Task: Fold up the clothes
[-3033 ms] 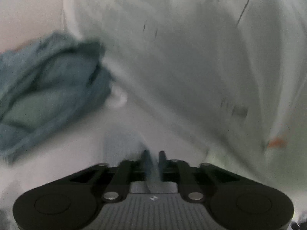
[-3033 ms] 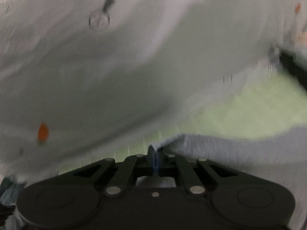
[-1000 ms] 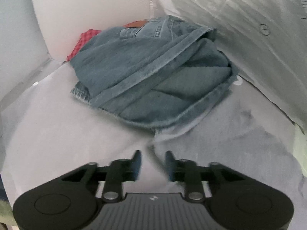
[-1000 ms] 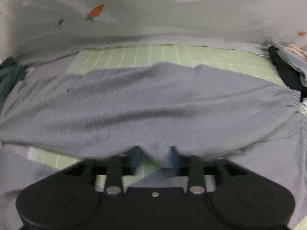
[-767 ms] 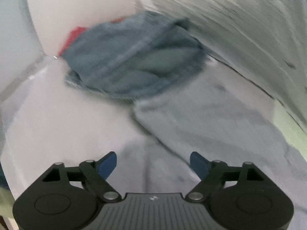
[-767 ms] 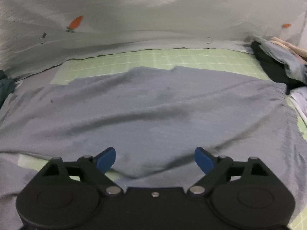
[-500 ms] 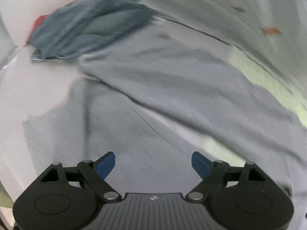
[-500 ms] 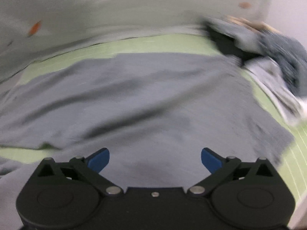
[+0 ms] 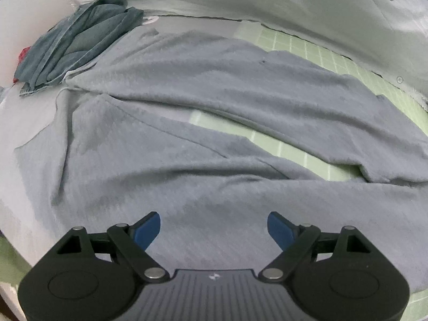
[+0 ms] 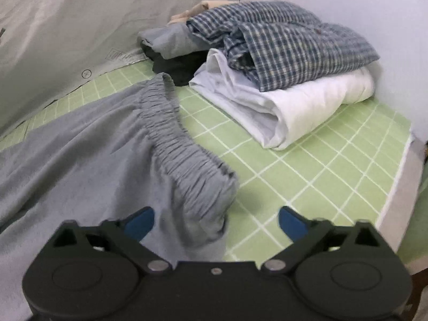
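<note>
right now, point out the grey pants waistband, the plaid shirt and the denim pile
grey pants waistband [image 10: 184, 147], right wrist view, on the gathered elastic band.
plaid shirt [image 10: 289, 45], right wrist view, on its top fold.
denim pile [image 9: 77, 45], left wrist view, on the bunched middle.

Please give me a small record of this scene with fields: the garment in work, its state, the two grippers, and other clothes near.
garment: grey pants, elastic waistband
state: spread out on green grid mat, legs apart
left gripper: open, empty, above the pants
right gripper: open, empty, near the waistband
other clothes: jeans by leg end; plaid shirt on folded white cloth
</note>
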`<action>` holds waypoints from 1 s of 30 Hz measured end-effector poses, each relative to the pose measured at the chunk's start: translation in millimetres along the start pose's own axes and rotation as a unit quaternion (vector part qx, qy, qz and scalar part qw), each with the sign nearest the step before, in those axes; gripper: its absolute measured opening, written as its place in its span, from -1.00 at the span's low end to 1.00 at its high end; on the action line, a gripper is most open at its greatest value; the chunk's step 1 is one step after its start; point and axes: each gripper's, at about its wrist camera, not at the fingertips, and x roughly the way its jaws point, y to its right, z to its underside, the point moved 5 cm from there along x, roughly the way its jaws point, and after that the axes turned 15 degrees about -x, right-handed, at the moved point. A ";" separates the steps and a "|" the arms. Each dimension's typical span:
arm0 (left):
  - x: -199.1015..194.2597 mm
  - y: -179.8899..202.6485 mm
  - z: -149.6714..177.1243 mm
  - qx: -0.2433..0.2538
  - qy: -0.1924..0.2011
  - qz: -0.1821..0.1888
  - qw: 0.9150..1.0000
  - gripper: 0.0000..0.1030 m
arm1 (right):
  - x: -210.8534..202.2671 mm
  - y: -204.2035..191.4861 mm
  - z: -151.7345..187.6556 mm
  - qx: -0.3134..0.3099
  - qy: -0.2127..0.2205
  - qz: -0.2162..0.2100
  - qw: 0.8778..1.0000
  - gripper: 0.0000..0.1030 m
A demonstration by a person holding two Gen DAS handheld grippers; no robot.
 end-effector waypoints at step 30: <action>-39.4 -158.1 -19.6 -0.202 0.059 -0.105 0.972 0.70 | -10.7 14.6 1.5 -0.049 -0.001 0.111 0.993 0.72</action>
